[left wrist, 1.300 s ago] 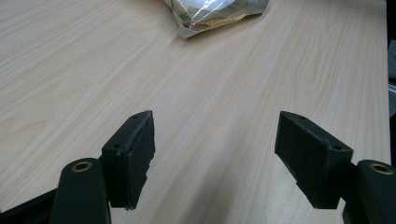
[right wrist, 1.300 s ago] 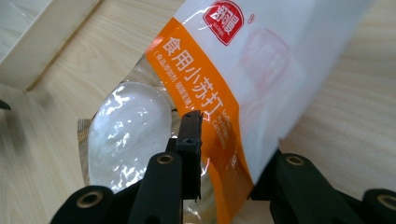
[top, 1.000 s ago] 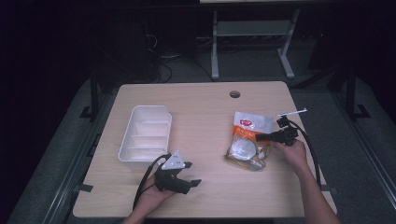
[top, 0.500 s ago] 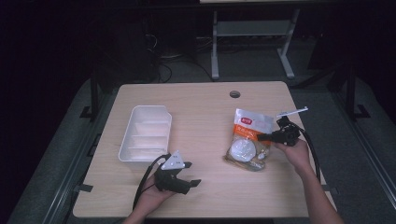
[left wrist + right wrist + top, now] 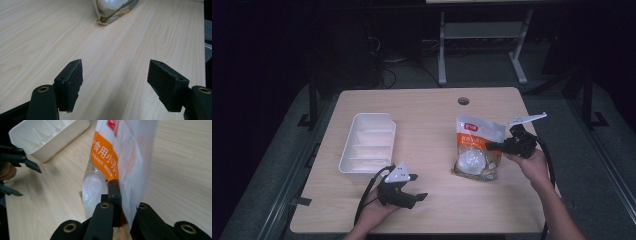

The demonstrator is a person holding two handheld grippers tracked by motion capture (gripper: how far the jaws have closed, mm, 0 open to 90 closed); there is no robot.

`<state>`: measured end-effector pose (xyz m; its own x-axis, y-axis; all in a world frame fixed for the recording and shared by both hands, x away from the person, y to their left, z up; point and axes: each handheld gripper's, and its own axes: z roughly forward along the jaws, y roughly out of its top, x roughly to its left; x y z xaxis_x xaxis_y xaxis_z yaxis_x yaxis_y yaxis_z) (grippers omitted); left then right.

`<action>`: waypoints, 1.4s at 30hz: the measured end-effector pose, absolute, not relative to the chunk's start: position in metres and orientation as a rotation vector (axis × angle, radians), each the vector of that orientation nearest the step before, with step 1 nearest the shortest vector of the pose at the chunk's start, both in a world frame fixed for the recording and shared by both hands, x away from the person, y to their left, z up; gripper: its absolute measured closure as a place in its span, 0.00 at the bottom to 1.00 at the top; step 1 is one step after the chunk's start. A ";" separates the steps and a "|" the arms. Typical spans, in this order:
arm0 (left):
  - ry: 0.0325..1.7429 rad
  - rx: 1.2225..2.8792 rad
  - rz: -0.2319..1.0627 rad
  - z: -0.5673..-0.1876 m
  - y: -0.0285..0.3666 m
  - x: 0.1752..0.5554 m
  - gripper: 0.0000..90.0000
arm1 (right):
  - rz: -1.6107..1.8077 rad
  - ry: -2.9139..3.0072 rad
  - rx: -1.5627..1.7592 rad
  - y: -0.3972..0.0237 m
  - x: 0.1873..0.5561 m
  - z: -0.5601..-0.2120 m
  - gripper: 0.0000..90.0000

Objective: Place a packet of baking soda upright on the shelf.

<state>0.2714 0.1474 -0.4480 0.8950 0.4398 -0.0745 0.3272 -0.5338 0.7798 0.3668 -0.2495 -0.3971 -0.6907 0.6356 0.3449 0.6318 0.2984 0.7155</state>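
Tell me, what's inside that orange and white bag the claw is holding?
The bag shows white powder through its clear lower part; its printed upper half hides the rest. The right claw pinches its edge.

Black tool (image 5: pixel 409 186) bears grey three-cornered plate, trailing cable.

Right gripper (image 5: pixel 492 146), high view: held in the person's right hand (image 5: pixel 532 162), body level, jaws pointing toward the left gripper's side. Its jaws are pressed together on the edge of a pouch (image 5: pixel 477 147), pads flat on either face, as the right gripper view (image 5: pixel 122 202) confirms. The forearm runs back and down from the hand; the cable loops behind the wrist.

Left gripper (image 5: pixel 419 187): resting low in the left hand (image 5: pixel 374 210), jaws spread wide, nothing between them. In the left gripper view (image 5: pixel 115 85) both pads stand well apart.
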 end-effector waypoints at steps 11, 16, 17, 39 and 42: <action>0.536 2.179 0.161 -0.448 0.146 0.269 0.31 | 1.325 2.598 1.078 -0.226 0.354 -0.365 0.99; 0.521 2.186 0.160 -0.448 0.144 0.268 0.31 | 1.302 2.609 1.036 -0.216 0.353 -0.353 0.99; 0.518 2.188 0.162 -0.448 0.144 0.267 0.31 | 1.284 2.612 1.016 -0.211 0.354 -0.347 0.99; 0.496 2.189 0.149 -0.447 0.143 0.265 0.31 | 1.332 2.640 0.890 -0.156 0.372 -0.309 0.99; 0.492 2.193 0.147 -0.448 0.143 0.265 0.31 | 1.344 2.652 0.853 -0.141 0.376 -0.302 0.99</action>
<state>0.2651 0.1425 -0.4478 0.9154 0.3971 -0.0660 0.2957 -0.5521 0.7796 0.3765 -0.1406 -0.3015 -0.8466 0.4941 0.1977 0.4517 0.4705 0.7580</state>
